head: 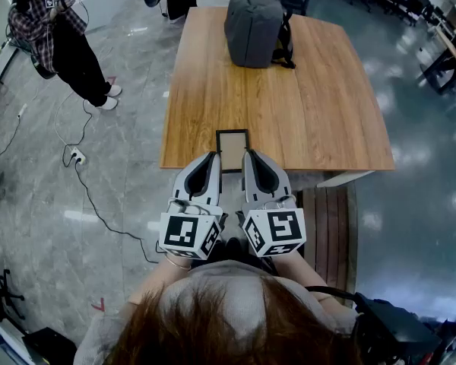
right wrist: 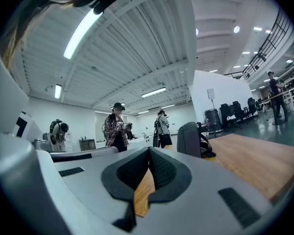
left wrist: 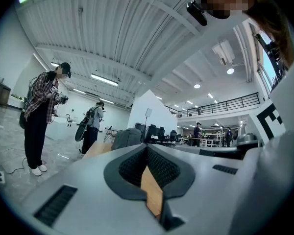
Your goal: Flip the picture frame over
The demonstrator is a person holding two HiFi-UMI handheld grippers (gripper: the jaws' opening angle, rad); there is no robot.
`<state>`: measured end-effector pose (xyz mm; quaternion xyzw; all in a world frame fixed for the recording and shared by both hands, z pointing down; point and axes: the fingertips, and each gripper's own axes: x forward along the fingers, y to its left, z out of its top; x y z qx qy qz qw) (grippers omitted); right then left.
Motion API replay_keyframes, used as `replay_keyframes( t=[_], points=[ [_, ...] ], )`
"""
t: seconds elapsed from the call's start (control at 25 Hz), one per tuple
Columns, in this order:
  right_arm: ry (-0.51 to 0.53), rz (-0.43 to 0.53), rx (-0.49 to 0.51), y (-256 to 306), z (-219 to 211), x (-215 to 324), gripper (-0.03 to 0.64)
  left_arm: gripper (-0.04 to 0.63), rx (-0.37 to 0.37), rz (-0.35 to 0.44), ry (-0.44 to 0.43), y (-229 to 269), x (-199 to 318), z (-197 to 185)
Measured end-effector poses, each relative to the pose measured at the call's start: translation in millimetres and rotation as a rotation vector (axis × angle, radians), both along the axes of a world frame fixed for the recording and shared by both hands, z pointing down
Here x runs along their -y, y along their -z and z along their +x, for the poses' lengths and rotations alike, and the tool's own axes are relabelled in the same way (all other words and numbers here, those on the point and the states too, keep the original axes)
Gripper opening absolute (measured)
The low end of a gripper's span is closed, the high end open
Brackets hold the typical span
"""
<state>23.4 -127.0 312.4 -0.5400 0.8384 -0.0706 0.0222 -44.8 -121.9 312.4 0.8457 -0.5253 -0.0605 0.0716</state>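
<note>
Wooden table [head: 311, 112]: backpack [head: 252, 25] far, picture frame [head: 232, 150] near; left hand-held gripper [head: 211, 157], right hand-held gripper [head: 251, 155] closed, empty.

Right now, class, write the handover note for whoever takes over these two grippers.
Left gripper: shut, empty.
Right gripper: shut, empty.
Frame: flat on the table at its near edge, between the two gripper tips. Backpack at the far end.
Done: nothing yet; the frame is not gripped.
Left: grip the frame, flip it over, set it down.
</note>
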Motion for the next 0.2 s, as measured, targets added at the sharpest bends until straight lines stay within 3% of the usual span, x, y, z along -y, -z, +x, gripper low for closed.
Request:
replay_keyframes(
  t=[0.2],
  points=[
    [-0.002, 0.006, -0.001, -0.9, -0.3, -3.6, 0.015, 0.006, -0.002, 0.003, 0.001, 0.1, -2.9, -0.3]
  ],
)
